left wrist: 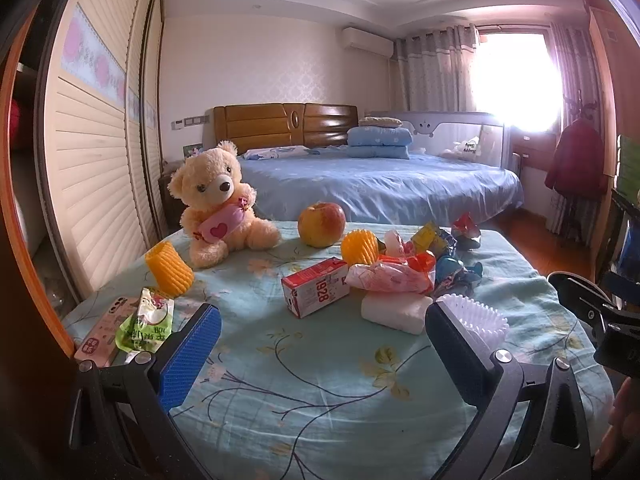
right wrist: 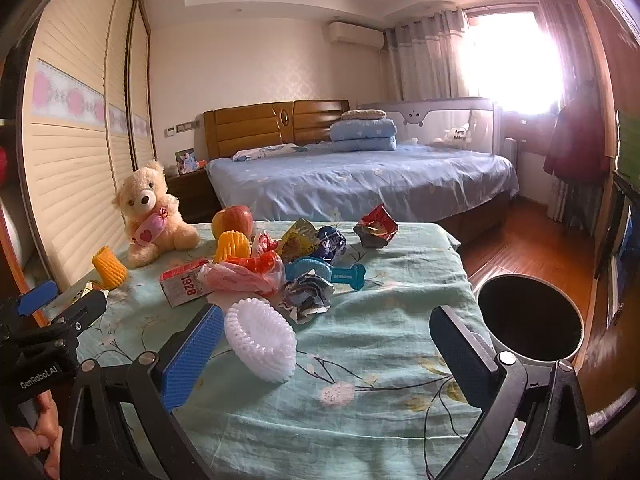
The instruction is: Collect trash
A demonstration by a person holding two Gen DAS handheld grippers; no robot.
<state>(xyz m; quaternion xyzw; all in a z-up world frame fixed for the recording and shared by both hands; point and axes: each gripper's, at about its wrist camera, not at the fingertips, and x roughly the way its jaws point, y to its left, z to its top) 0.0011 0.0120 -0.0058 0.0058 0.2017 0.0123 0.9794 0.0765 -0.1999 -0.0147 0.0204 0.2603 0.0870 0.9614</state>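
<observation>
A bedroom with a wide blue-sheeted bed (right wrist: 360,180) lay beyond a desk draped in a pale green floral cloth (right wrist: 360,360). Off the desk's right edge, past the right fingers, a round dark-mouthed trash bin (right wrist: 530,318) stood on the wooden floor. Far ahead and left of both pairs of fingers sat a cream plush teddy bear (left wrist: 218,204), with a red-yellow apple (left wrist: 321,224) beside it. Ahead of the fingers lay a heap of crumpled snack wrappers (right wrist: 320,248) and a red-and-white milk carton (left wrist: 316,292). A white foam fruit net (right wrist: 260,344) lay just beside the right gripper's (right wrist: 324,356) left finger. Both the left gripper (left wrist: 322,348) and the right held their fingers spread wide, pinching nothing.
</observation>
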